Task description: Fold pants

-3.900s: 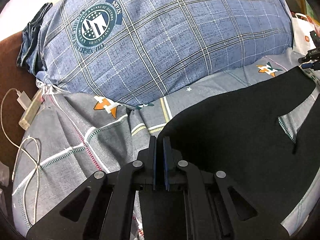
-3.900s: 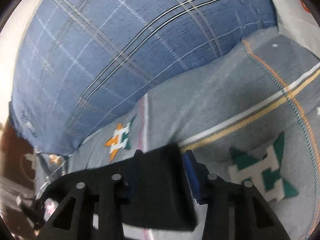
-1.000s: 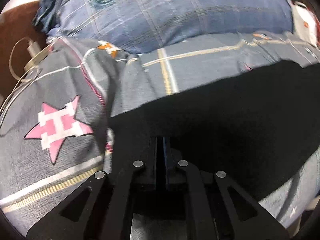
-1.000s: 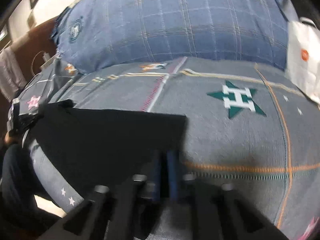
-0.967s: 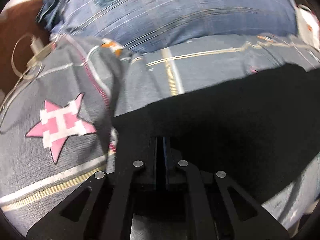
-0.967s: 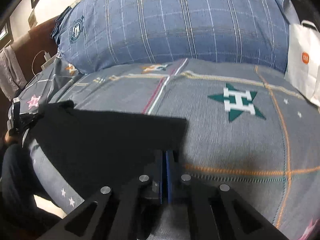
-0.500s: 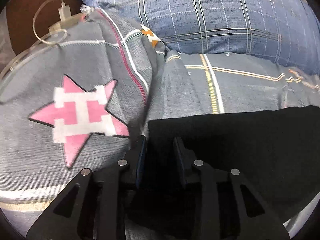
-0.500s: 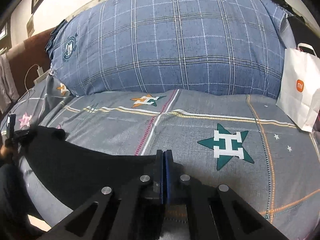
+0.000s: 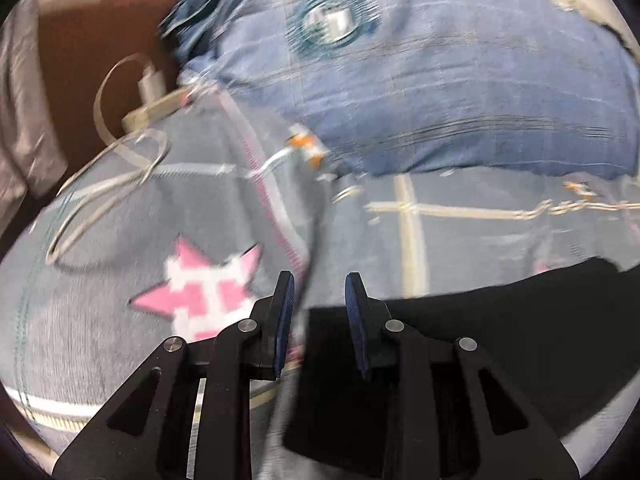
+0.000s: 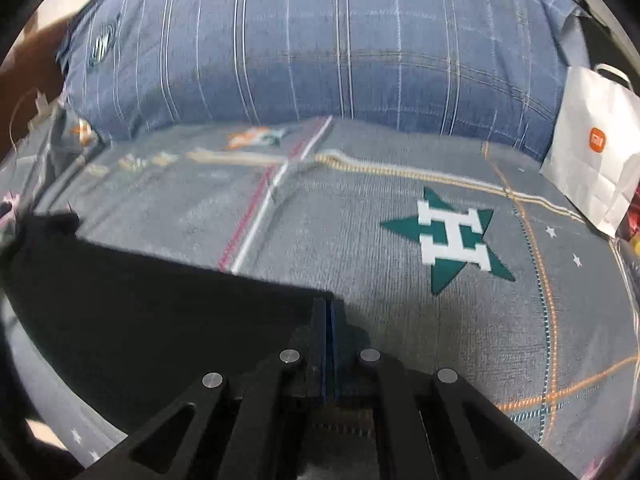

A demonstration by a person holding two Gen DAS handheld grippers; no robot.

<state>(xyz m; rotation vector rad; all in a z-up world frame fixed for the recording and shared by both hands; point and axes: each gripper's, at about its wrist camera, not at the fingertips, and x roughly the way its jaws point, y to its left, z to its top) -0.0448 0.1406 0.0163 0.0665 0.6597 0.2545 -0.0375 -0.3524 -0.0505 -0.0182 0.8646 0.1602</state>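
Bare bedspread (image 10: 400, 320) beside black pants (image 10: 140, 312), big pillow (image 10: 320, 48) blocking behind, paper bag (image 10: 592, 152) right

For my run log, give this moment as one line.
left gripper: open, empty | right gripper: shut at flat black fabric pants corner | grey star-print bedsheet underneath

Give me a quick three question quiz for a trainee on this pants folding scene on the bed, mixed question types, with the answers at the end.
1. True or false: the left gripper has its jaws apart, with no cloth pressed between the pads.
2. Multiple choice: the star printed on the bedsheet beyond the right gripper is A) pink, B) green, C) orange.
3. Fill in: the right gripper's closed tips sit at a corner of the black ___.

Key: 1 true. 2 B. 3 pants.
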